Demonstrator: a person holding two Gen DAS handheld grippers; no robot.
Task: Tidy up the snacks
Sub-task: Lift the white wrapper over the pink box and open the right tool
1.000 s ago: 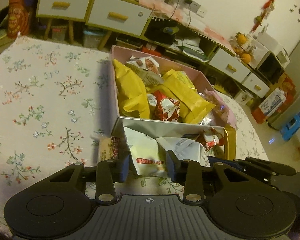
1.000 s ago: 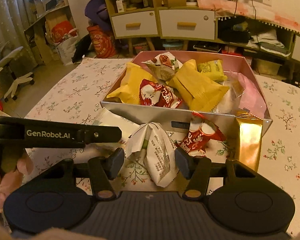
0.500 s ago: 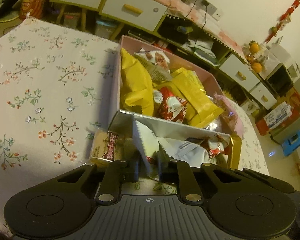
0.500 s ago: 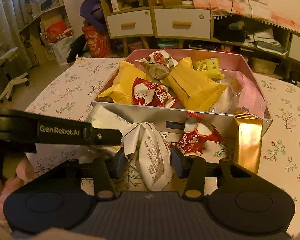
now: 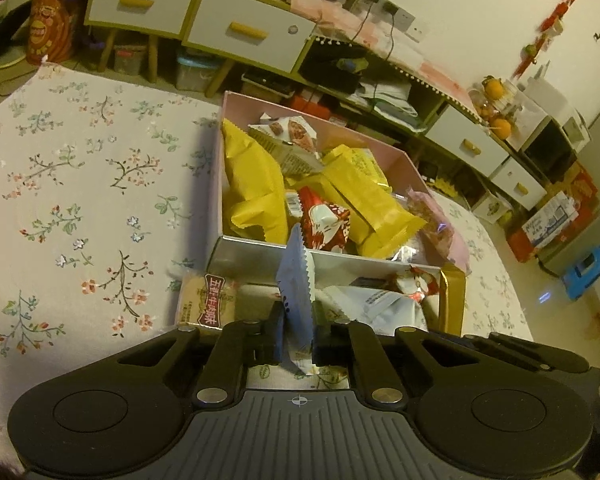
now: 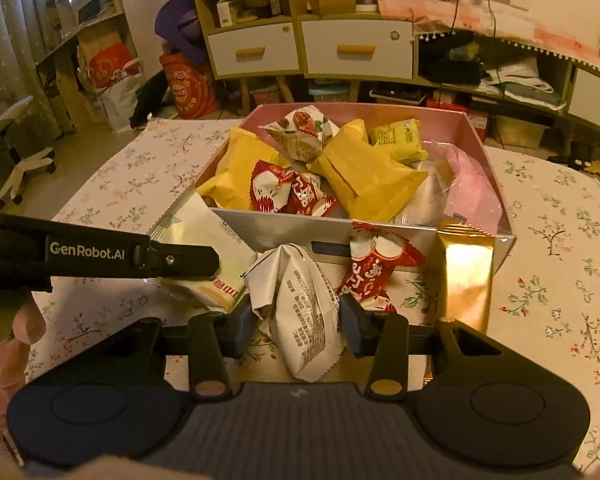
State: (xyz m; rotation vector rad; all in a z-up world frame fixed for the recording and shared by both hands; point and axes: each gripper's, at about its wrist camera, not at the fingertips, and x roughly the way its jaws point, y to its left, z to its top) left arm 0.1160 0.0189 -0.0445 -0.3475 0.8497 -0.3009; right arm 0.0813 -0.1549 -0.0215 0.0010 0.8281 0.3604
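A floral tablecloth point(image 5: 80, 200) fronts drawers point(image 6: 358, 50); the pink box point(image 6: 488, 160) holds snacks. Left gripper point(image 5: 296, 338) grasps a white packet point(image 5: 298, 280); right gripper point(image 6: 298, 324) released around a wrapped bun point(image 6: 300, 304).

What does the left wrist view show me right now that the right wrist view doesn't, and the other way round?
Only the left wrist view shows the tan snack bar on the tablecloth beside the box, and the left gripper shut edge-on on its white packet. Only the right wrist view shows the right gripper open around the crumpled white packet, and the small yellow-green packet at the box's far side. Both show the pink box, the yellow packets and the gold wrapper.
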